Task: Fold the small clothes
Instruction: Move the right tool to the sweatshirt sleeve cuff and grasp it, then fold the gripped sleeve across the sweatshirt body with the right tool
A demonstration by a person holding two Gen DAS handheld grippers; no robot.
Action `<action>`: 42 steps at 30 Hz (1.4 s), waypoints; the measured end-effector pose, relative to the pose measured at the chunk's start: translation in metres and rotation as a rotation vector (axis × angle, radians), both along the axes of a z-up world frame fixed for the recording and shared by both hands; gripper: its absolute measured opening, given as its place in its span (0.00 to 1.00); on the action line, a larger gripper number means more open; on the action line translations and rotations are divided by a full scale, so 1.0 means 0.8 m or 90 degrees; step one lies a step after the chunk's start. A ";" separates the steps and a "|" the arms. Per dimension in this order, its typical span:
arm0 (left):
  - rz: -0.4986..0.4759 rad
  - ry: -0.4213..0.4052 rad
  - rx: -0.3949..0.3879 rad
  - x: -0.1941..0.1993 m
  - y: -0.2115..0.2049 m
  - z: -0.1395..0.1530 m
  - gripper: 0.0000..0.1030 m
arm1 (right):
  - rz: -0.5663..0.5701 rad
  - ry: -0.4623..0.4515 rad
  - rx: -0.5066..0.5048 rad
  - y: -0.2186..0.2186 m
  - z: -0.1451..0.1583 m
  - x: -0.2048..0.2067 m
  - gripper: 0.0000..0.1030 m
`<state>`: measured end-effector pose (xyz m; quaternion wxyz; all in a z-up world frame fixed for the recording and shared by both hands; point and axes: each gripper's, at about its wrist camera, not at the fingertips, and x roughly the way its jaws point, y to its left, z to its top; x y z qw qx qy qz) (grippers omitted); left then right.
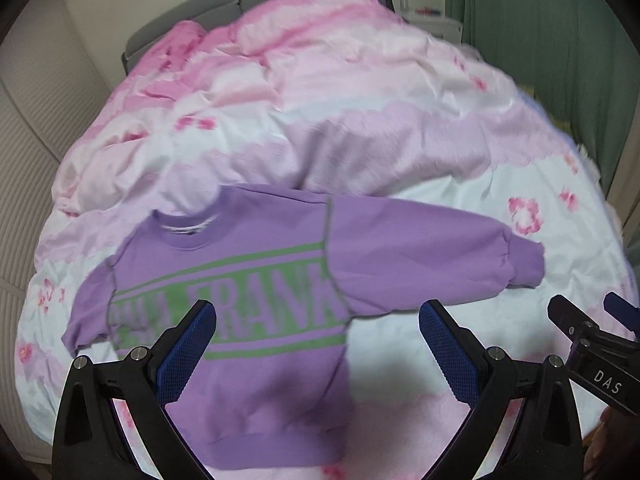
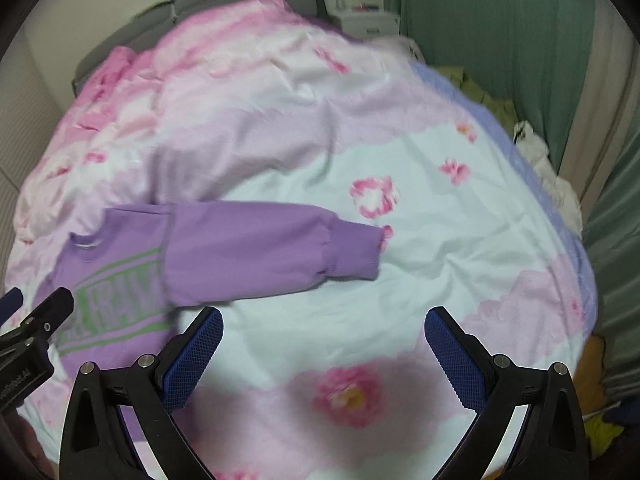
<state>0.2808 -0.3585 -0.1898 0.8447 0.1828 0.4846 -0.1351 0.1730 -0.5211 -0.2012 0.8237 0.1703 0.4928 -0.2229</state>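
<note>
Item: one small purple sweatshirt [image 1: 256,292], green lettered band across the chest, lying face up and spread flat on a pink-and-white floral duvet [image 1: 360,128]. Collar pointed toward 11 o'clock in the left wrist view, hem toward 6 o'clock at the near edge of the bed.

Sleeves: one long sleeve [image 2: 260,248] extended fully toward 3 o'clock, its long axis running roughly straight across both views, cuff [image 2: 356,256] lying flat on the duvet. The other sleeve [image 1: 88,308] lay short and bunched toward 9 o'clock.

Left gripper [image 1: 318,344]: jaws wide apart, holding nothing, poised above the lower body of the sweatshirt with one blue pad over the lettering and the other over bare duvet beside the hem. It looked forward and down along the garment's body.

Right gripper [image 2: 324,352]: jaws likewise wide apart and empty, held over bare duvet. The extended sleeve lay at 12 o'clock from its jaws, the cuff nearly dead ahead, with a gap between.

Relation governing the next move, as judged: the outstretched sleeve sat nearer the right gripper, crosswise to its fingers, so it was best placed to take the cuff and carry it toward 9 o'clock over the chest.

Progress, as judged: no fold yet made.
</note>
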 end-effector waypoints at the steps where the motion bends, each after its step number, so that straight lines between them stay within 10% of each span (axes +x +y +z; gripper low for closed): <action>1: -0.004 -0.001 0.012 0.002 -0.011 -0.008 1.00 | -0.002 0.000 0.013 -0.014 -0.016 0.005 0.98; 15: -0.047 0.031 0.078 0.048 -0.103 -0.081 1.00 | -0.081 0.026 0.123 -0.113 -0.142 0.055 0.82; 22: -0.039 0.053 0.063 0.054 -0.087 -0.084 1.00 | -0.081 0.019 0.168 -0.125 -0.162 0.068 0.18; 32: 0.029 0.058 0.002 0.073 0.019 -0.018 1.00 | -0.049 -0.030 0.085 -0.064 -0.043 0.071 0.11; 42: 0.143 0.028 -0.032 0.113 0.226 0.047 1.00 | 0.103 -0.047 -0.013 0.117 0.078 0.150 0.10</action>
